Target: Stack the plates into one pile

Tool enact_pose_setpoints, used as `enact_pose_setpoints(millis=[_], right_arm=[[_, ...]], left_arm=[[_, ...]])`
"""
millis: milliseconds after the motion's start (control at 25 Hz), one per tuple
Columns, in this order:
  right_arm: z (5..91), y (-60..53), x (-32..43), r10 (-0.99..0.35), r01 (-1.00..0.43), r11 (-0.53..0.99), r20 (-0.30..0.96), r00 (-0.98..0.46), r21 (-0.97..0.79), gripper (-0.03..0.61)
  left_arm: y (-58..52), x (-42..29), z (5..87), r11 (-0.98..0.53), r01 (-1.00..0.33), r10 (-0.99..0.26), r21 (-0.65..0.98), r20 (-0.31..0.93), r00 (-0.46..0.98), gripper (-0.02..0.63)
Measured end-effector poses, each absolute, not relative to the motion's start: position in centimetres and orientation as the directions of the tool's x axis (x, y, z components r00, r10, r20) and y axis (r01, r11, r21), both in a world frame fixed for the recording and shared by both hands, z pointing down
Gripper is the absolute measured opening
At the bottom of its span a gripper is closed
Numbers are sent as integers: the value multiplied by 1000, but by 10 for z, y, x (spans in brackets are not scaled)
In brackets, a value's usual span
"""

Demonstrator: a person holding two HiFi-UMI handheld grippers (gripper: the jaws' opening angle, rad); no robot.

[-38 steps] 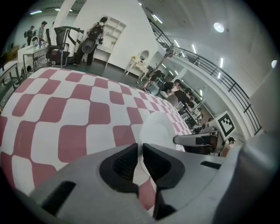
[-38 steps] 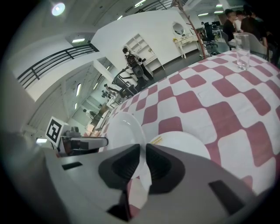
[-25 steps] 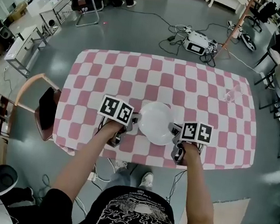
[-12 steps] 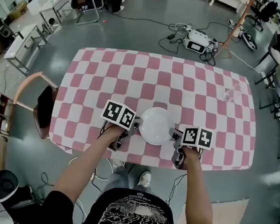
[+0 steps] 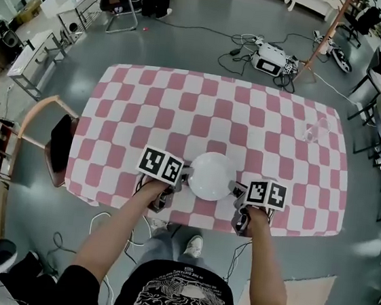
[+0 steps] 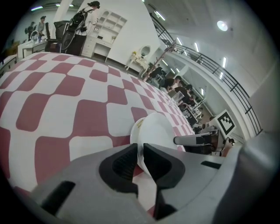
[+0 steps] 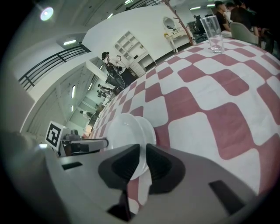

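The room is bright and the light is even. It comes from lamps [image 6: 222, 25] up on the ceiling. In my right gripper view one lamp [image 7: 47, 13] glows at the top left. Shadows are soft and faint. The plate [image 5: 211, 176] looks very white, almost washed out. My head view bends at the edges, so the table [image 5: 150, 89] looks curved. Both gripper views are round with black corners, and far-off things look fuzzy
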State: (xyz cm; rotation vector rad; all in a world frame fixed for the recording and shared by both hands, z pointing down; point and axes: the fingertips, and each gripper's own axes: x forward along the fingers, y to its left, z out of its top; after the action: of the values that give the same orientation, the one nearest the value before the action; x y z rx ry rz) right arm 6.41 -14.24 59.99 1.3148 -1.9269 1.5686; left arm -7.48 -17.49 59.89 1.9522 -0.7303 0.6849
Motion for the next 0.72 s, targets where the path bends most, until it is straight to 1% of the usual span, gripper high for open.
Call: enact_pose_setpoints(millis=[400,720], right_arm=[[603,-141,64,-454,-811,-16,727,-516,-585,74],[602,-141,67,-464,-818,-5,726,-508,-575,130]], left_arm=[[-177,-72,599,-419,-735,-262,534,704,660,51],[-183,-74,597,-427,-742,-288,517,700,654,68]])
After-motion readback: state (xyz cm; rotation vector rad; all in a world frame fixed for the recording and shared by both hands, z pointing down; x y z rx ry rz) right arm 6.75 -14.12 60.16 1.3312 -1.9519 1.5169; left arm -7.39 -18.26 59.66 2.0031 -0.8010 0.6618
